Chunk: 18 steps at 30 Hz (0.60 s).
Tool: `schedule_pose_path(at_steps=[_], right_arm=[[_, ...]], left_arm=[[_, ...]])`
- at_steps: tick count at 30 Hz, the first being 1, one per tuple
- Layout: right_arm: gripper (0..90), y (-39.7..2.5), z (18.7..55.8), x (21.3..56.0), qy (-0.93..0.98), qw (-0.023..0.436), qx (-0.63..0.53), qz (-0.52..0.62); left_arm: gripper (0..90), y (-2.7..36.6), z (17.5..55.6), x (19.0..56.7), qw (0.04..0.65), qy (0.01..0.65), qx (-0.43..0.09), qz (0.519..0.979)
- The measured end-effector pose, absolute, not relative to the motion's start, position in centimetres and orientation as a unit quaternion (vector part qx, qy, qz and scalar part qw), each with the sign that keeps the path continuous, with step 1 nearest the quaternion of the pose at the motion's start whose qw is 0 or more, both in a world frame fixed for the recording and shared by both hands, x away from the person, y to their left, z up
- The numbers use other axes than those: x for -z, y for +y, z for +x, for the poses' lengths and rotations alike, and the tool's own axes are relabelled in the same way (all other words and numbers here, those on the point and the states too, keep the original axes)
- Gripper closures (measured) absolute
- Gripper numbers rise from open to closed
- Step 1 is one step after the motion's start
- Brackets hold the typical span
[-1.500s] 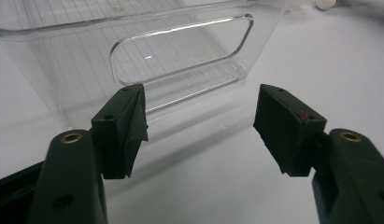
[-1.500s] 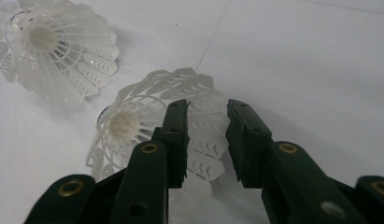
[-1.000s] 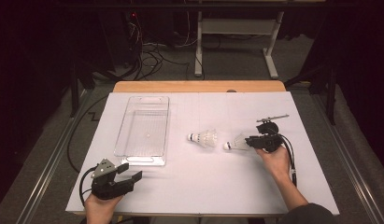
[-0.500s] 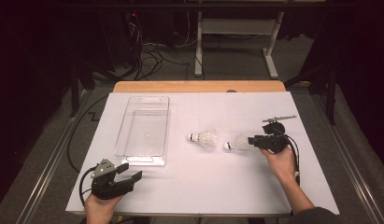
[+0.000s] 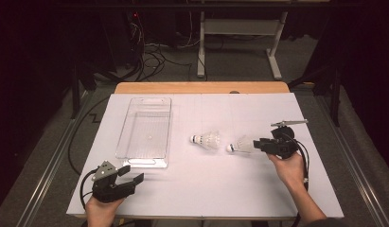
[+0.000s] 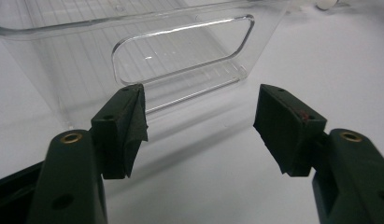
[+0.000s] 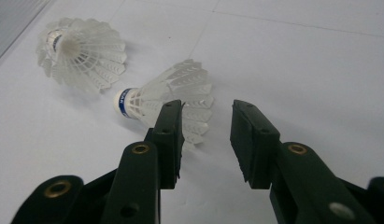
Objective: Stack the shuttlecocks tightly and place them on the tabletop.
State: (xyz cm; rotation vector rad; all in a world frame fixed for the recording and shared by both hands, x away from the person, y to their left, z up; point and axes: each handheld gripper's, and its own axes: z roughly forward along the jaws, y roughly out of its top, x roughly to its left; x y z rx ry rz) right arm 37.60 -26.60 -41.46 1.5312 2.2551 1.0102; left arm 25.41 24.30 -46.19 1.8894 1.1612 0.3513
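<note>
The white tabletop (image 5: 201,189) takes up the middle of the high view, with a clear tray (image 5: 145,132) lying left of centre on it. The left gripper view adds the tray's near end wall and its cut-out handle slot, in the upper half of that frame. The left gripper (image 5: 128,178) sits at lower left of the high view, just below the tray; its own view shows the jaws spread wide with nothing between them. The right gripper (image 5: 258,144) is at centre right, right beside a shuttlecock (image 5: 240,145) lying on its side. The right gripper view shows more: the jaws are parted, and the feather skirt lies partly behind the left jaw tip, cork end pointing left. A second shuttlecock (image 5: 206,140) lies near the first, at centre of the high view, upper left in the right gripper view.
</note>
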Motion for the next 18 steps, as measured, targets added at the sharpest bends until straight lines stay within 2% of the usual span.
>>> schedule_pose_path(at_steps=[18], right_arm=[[63.9, -25.2, 37.4, 41.7, 0.781, 0.102, -0.347, 0.509]], left_arm=[[34.9, 24.3, 25.4, 46.2, 0.432, 0.465, -0.140, 0.760]])
